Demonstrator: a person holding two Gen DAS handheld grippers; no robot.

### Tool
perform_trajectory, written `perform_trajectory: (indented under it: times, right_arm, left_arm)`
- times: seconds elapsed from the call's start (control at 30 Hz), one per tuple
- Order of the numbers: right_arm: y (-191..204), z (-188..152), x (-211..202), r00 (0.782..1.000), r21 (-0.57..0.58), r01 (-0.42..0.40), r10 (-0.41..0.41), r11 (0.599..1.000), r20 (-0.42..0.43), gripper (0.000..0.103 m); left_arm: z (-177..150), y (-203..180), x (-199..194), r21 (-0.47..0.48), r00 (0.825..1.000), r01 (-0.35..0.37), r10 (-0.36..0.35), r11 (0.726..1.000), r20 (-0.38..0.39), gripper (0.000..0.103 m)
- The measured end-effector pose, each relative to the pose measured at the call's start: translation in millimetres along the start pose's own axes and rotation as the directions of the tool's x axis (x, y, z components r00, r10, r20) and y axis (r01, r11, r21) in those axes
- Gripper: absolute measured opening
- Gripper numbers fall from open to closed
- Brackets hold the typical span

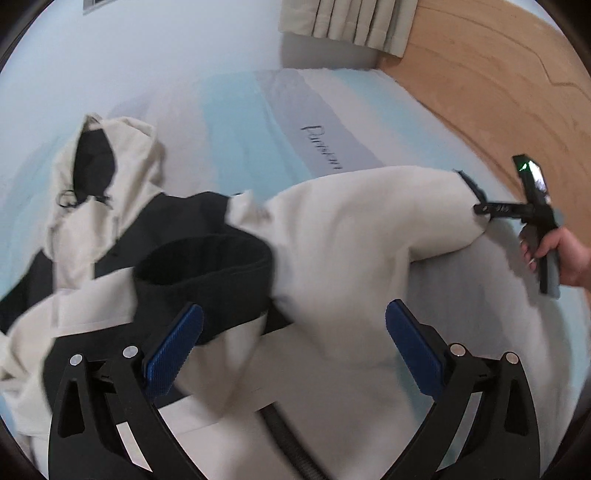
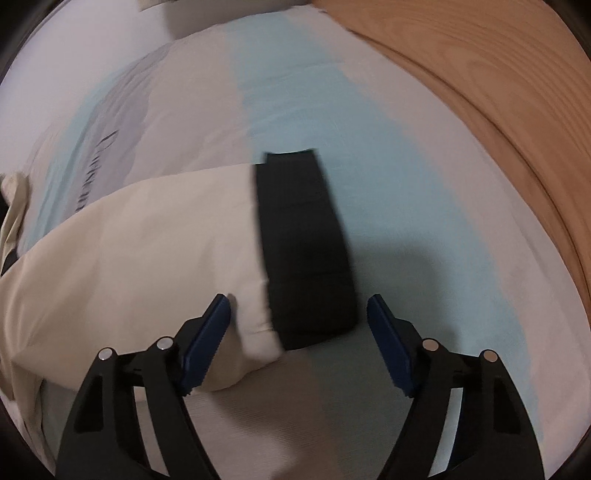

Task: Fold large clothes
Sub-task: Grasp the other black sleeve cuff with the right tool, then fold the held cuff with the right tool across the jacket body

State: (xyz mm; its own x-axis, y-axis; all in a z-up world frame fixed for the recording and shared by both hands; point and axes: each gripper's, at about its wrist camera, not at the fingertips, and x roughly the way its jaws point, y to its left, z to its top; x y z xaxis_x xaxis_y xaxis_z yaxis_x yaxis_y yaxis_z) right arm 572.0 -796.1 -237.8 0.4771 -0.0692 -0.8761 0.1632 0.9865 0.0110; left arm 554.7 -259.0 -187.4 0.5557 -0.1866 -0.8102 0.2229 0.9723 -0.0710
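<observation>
A cream and black hoodie [image 1: 332, 236] lies crumpled on the bed. Its hood [image 1: 99, 158] points to the far left and a black cuff [image 1: 203, 262] lies in the middle. My left gripper [image 1: 293, 332] is open above the hoodie's body, holding nothing. One cream sleeve [image 2: 147, 243] stretches right and ends in a black cuff [image 2: 306, 251]. My right gripper [image 2: 297, 317] is open with its pads on either side of that cuff's near end. In the left wrist view the right gripper [image 1: 480, 206] sits at the sleeve's end, held by a hand.
The bed sheet [image 1: 258, 122] is pale with light blue and grey stripes and dark lettering. A wooden floor [image 1: 480, 74] runs along the bed's right side and also shows in the right wrist view [image 2: 498, 92]. A beige curtain [image 1: 347, 22] hangs at the back.
</observation>
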Motion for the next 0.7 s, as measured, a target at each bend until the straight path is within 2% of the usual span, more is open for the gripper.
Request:
perform_trajectory:
  times: [0.1, 0.2, 0.37, 0.57, 0.7]
  right_arm:
    - [-1, -3, 6, 1.0, 0.012, -0.005, 0.005, 1.0, -0.014, 0.074]
    - [6, -3, 5, 1.0, 0.002, -0.008, 0.008, 1.0, -0.02, 0.059]
    - [18, -2, -4, 0.999, -0.016, 0.029, -0.03, 0.999, -0.033, 0.053]
    - [34, -5, -47, 1.0, -0.026, -0.011, 0.011, 1.0, 0.001, 0.049]
    - [69, -12, -93, 0.997, -0.121, -0.028, 0.036, 0.992, 0.063, 0.049]
  left_arm:
    - [-4, 16, -7, 0.007, 0.999, -0.049, 0.049, 0.999, -0.003, 0.097]
    - [-12, 38, -10, -0.029, 0.996, -0.083, 0.083, 0.996, -0.018, 0.097]
    - [-22, 71, -11, -0.109, 0.992, -0.114, 0.108, 0.988, -0.057, 0.097]
    - [-32, 95, -27, -0.14, 0.987, -0.149, 0.139, 0.979, -0.078, 0.097]
    - [-40, 108, -45, -0.141, 0.982, -0.177, 0.165, 0.974, -0.087, 0.097]
